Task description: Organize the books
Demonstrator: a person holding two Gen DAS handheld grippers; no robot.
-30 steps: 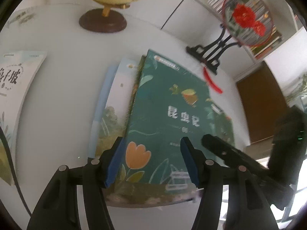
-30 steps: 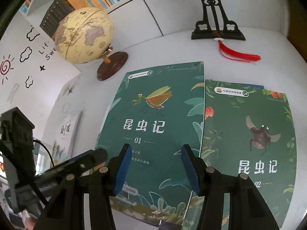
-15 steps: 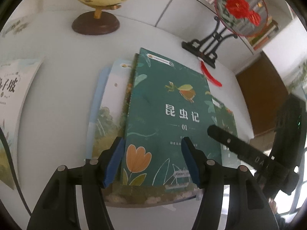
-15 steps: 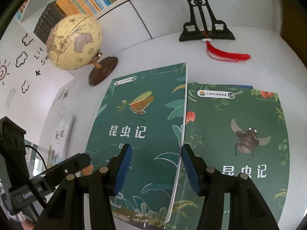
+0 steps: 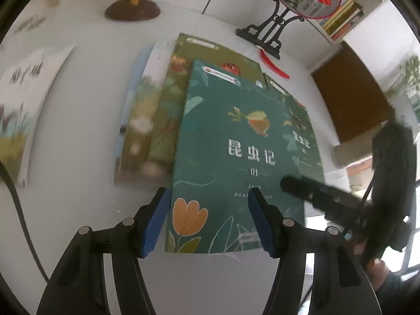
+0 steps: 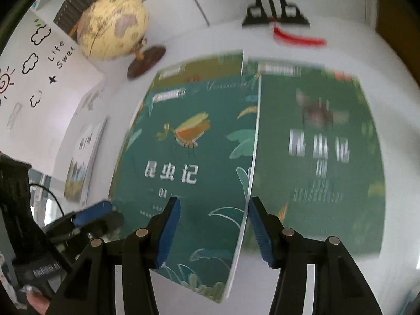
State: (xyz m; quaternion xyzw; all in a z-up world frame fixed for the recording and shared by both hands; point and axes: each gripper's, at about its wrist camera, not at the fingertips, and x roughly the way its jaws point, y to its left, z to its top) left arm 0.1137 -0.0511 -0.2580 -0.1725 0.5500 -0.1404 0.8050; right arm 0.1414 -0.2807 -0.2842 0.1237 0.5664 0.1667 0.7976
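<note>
The green book marked 01 (image 5: 236,157) lies cover-up on the white desk (image 5: 78,157), overlapping an olive-green book (image 5: 168,120) and a pale illustrated book (image 5: 139,120) to its left. Only the right wrist view shows fully the second green book (image 6: 320,157) alongside its right edge; only the left wrist view shows the red fan on a black stand (image 5: 288,13). Left gripper (image 5: 210,220): fingers apart, straddling the near left part of book 01; contact cannot be told. Right gripper (image 6: 214,231): fingers apart, straddling its raised right edge, likewise unclear. A globe (image 6: 113,26) stands behind.
</note>
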